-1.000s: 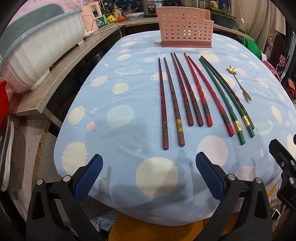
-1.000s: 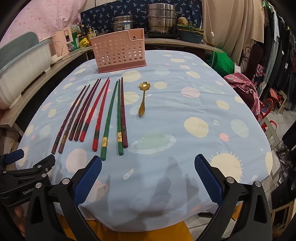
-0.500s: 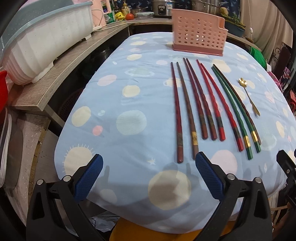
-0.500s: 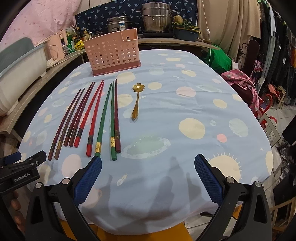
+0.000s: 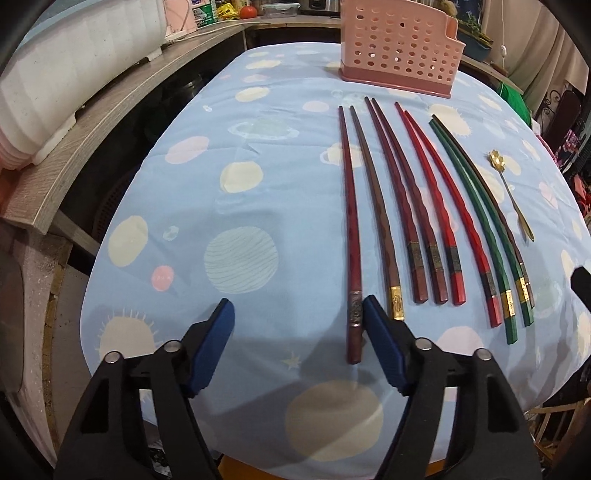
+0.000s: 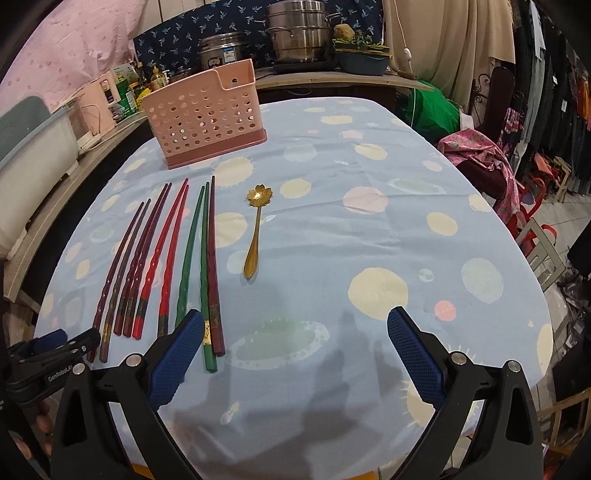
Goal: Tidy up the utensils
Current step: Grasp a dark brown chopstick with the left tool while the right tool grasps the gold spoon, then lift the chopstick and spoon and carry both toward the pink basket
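Note:
Several chopsticks lie side by side on the blue spotted tablecloth (image 5: 240, 184): dark red, brown, red and green. The leftmost dark red chopstick (image 5: 350, 240) has its near end between my left gripper's (image 5: 298, 306) jaws, close against the right finger (image 5: 380, 339). Those jaws are closing, and the left pad is still apart from the stick. A gold flower spoon (image 6: 255, 236) lies right of the chopsticks. The pink perforated holder (image 6: 205, 114) stands upright behind them. My right gripper (image 6: 295, 315) is open over bare cloth, its left finger (image 6: 177, 350) over the green chopsticks' (image 6: 202, 266) near ends.
A white tub (image 5: 74, 74) sits on a wooden shelf (image 5: 92, 133) left of the table. Steel pots (image 6: 299, 33) stand on the back counter. A chair with pink cloth (image 6: 480, 155) is at the right. The table's near edge is just below both grippers.
My left gripper moved forward and right to the leftmost chopstick's near end, and its jaws narrowed. The right gripper shifted left toward the green chopsticks' ends, still wide open.

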The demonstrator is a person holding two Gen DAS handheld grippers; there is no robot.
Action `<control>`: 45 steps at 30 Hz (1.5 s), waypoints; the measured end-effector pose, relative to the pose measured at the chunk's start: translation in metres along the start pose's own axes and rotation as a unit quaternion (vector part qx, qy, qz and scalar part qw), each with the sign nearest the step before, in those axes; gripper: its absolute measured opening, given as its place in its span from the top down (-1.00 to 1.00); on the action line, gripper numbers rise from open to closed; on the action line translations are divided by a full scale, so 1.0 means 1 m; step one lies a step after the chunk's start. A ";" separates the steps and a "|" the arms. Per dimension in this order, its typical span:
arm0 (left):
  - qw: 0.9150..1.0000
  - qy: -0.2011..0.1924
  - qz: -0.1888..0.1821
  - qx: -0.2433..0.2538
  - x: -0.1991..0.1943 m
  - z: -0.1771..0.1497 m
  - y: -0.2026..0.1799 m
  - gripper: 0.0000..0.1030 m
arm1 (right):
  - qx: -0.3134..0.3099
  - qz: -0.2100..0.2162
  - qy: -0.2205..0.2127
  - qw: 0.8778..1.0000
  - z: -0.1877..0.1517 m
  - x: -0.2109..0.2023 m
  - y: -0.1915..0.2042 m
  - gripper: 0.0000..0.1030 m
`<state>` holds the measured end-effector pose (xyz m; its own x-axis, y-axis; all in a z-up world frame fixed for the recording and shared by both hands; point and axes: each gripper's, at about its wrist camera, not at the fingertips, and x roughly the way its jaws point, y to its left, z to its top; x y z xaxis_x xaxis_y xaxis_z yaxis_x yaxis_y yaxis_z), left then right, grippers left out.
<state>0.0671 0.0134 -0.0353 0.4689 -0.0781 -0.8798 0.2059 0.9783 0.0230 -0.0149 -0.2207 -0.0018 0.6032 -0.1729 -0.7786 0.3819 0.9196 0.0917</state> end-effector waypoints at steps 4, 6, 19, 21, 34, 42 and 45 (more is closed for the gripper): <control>1.000 0.003 -0.014 0.001 0.001 0.006 0.001 0.06 | 0.004 0.010 0.008 1.000 0.016 0.017 0.002 -0.67; 1.000 0.004 -0.015 0.003 0.002 0.009 0.002 0.23 | 0.007 0.015 0.017 1.000 0.023 0.029 0.004 -0.53; 0.999 0.016 -0.029 0.007 0.004 0.017 0.004 0.82 | -0.027 0.017 0.047 0.998 0.030 0.064 0.021 0.44; 0.999 0.020 -0.032 0.006 0.004 0.018 0.004 0.83 | -0.033 0.015 0.047 0.998 0.029 0.064 0.020 0.61; 0.999 0.000 -0.047 -0.010 -0.024 0.041 0.011 0.86 | -0.013 0.051 0.035 0.998 0.051 0.037 0.011 0.83; 0.997 -0.038 -0.060 -0.027 -0.052 0.075 0.021 0.87 | -0.010 0.064 0.004 0.998 0.084 0.019 0.011 0.96; 0.996 -0.053 -0.064 -0.033 -0.062 0.092 0.024 0.87 | -0.007 0.073 -0.003 0.997 0.093 0.017 0.011 0.96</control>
<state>0.1222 0.0240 0.0639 0.5305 -0.2193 -0.8188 0.2149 0.9692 -0.1204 0.0646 -0.2464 0.0442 0.6556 -0.0389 -0.7541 0.2806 0.9397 0.1954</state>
